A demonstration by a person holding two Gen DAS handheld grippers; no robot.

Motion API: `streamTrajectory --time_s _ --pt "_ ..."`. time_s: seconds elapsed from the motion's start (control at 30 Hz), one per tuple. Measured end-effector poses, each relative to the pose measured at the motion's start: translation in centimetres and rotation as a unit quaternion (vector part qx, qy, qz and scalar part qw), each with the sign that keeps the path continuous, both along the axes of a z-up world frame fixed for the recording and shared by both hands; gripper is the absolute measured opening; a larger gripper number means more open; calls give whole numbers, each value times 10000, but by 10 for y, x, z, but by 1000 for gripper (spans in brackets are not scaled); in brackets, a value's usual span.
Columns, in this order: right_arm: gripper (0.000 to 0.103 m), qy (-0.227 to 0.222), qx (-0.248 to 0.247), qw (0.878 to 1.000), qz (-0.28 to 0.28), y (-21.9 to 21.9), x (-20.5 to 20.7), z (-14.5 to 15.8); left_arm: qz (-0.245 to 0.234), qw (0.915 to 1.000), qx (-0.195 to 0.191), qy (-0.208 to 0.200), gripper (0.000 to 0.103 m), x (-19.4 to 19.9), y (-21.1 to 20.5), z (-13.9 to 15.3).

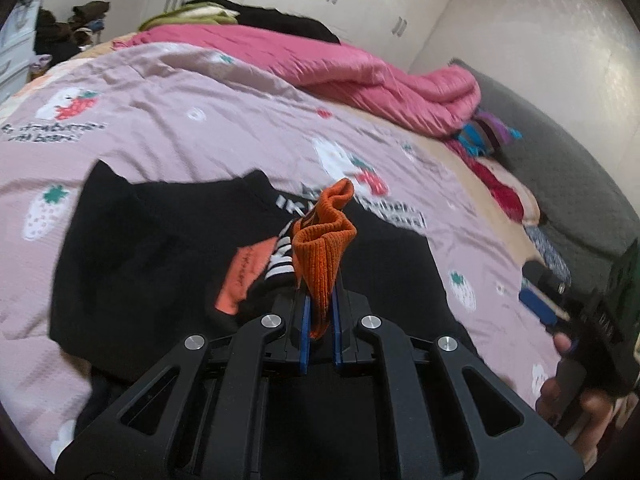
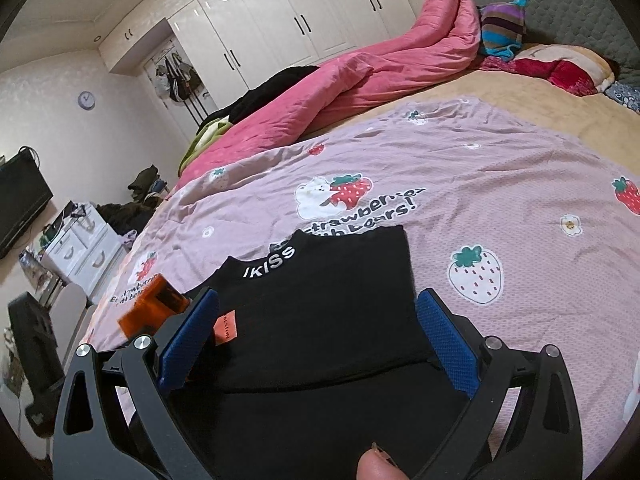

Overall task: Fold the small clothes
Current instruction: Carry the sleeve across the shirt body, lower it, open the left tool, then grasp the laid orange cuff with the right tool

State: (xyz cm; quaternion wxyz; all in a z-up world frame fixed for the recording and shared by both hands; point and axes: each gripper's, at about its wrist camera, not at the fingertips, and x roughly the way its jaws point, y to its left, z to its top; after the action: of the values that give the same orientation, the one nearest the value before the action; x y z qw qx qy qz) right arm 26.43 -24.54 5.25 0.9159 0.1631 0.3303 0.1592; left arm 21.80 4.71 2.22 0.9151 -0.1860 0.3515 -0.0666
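Left wrist view: lilac strawberry-print sheet (image 1: 168,120) spread over the bed, with a black garment (image 1: 152,248) lying flat on it toward the near edge; white lettering on its collar, blurred, and an orange-red label (image 1: 240,276) on the cloth. Left gripper (image 1: 320,308) hovering over the black garment, blue-padded fingers (image 1: 305,328) drawn close together and clamped on a ribbed orange cuff (image 1: 320,248) that stands up crumpled between them. Striped black-and-white fabric (image 1: 280,258) just beside the cuff. Pink quilt (image 1: 360,68) bunched along the far edge of the bed; grey headboard (image 1: 560,168) at the right end. At the far right, a hand (image 1: 576,396) wrapped around the black body of the other tool, one blue pad showing. Right wrist view: dark television (image 2: 20,196) and white drawer unit (image 2: 86,252) at the left beside the bed; orange cloth (image 2: 154,308) blurred above the sheet's left edge, just past the left finger. Right gripper (image 2: 318,344) with its blue fingers (image 2: 188,340) spread wide apart, gripping nothing, above the black garment, collar lettering reading IKISS. White wardrobe (image 2: 288,20) behind; striped knit item (image 2: 502,26) and red-and-cream pillow (image 2: 560,68) at the head end, far right
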Motion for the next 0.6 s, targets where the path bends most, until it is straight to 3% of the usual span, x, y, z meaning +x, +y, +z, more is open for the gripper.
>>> streamTrajectory --time_s 0.17,0.3,0.43,0.57,0.6 --pt "98 53 -6 10000 -77 -3 1 -3 -293 9994 119 120 4 2 -19 -10" --pt "98 126 -40 9999 -107 -3 5 -8 -538 9980 200 260 11 5 -31 -16" --pt "98 255 -93 9996 -111 -2 9 -15 -825 9954 170 459 34 8 -39 -23" --pt "98 361 -176 9992 -69 1 12 -22 -851 9953 158 426 48 4 -36 -16" --pt "98 394 -198 9990 -9 4 13 -24 -798 9959 171 384 56 3 -31 -11"
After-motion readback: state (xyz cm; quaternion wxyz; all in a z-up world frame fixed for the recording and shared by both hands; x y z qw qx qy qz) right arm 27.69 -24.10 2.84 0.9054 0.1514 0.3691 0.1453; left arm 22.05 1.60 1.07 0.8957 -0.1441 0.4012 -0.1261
